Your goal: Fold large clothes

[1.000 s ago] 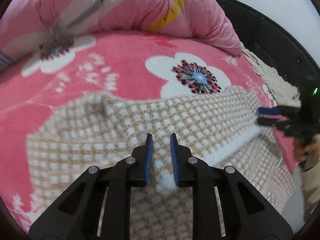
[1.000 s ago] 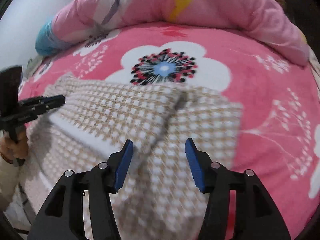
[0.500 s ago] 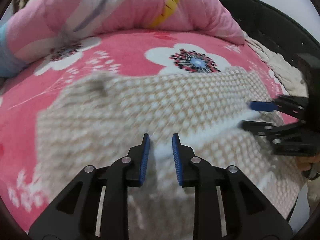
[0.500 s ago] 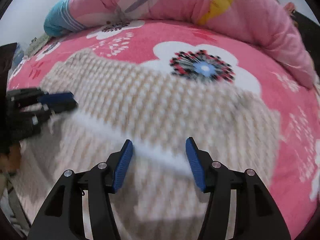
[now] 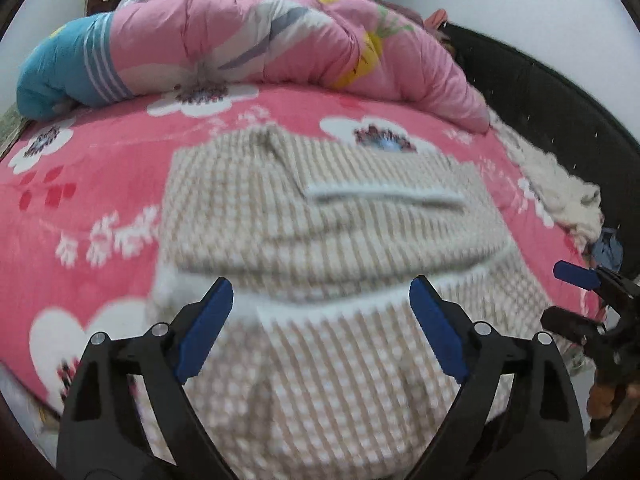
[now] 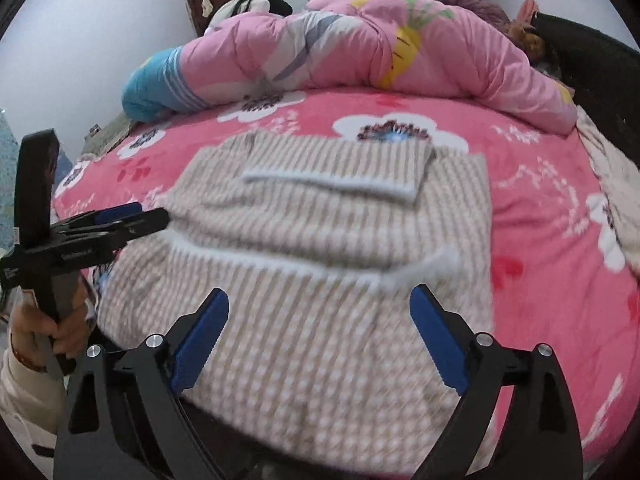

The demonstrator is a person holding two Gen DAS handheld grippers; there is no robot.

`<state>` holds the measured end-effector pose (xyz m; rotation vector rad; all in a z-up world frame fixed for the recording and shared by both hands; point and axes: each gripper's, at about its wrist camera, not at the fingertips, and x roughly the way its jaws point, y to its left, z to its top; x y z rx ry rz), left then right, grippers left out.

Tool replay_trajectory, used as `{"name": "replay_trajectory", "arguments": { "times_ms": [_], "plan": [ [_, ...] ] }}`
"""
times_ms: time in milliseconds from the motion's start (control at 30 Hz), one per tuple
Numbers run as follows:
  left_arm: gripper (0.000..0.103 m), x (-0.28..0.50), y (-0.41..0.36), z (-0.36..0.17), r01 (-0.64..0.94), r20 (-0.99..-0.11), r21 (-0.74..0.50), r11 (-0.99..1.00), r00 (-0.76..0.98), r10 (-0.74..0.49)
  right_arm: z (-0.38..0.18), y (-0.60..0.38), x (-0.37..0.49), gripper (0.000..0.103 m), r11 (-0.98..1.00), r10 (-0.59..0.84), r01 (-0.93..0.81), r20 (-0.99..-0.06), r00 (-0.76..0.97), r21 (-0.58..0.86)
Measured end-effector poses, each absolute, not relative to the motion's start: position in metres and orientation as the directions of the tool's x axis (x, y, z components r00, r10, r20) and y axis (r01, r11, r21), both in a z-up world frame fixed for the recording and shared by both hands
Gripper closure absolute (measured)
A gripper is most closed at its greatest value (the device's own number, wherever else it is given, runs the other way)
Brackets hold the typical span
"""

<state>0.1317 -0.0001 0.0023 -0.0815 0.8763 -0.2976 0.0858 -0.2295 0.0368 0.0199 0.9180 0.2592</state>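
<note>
A beige-and-white checked garment (image 5: 332,240) lies folded on the pink flowered bed, its near part hanging over the front edge; it also shows in the right wrist view (image 6: 332,240). Two white trim bands cross it. My left gripper (image 5: 322,328) is open and empty, above the garment's near half. My right gripper (image 6: 318,328) is open and empty above the same near part. Each gripper shows in the other's view: the right gripper (image 5: 576,292) at the far right, the left gripper (image 6: 128,220) at the left.
A pink quilt (image 5: 280,44) with a blue end is bunched along the far side of the bed (image 5: 100,168). A dark headboard (image 5: 540,92) runs along the right, with a white fluffy cloth (image 5: 560,188) below it. A door and white wall stand behind.
My left gripper let go of the white trim and opened wide. Both grippers pulled back and up from the garment, which now lies folded with the sleeve part on top.
</note>
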Motion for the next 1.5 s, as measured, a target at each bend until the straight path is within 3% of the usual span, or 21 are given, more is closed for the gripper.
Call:
{"name": "replay_trajectory", "arguments": {
  "times_ms": [200, 333, 1500],
  "plan": [
    [0.013, 0.124, -0.022, -0.052, 0.188, -0.841, -0.074, 0.979, 0.515, -0.162, -0.005, -0.228, 0.079, 0.009, 0.980, 0.194, -0.146, -0.828, 0.526, 0.137],
    [0.007, 0.124, -0.015, -0.062, 0.166, -0.822, -0.091, 0.982, 0.543, -0.168, -0.044, -0.233, 0.085, 0.006, 0.993, 0.117, -0.034, -0.885, 0.451, 0.114],
    [0.007, 0.131, -0.016, -0.069, 0.150, -0.831, -0.085, 0.985, 0.535, -0.153, -0.043, -0.234, 0.080, 0.006, 0.991, 0.134, -0.042, -0.868, 0.479, 0.130]
  ]
}}
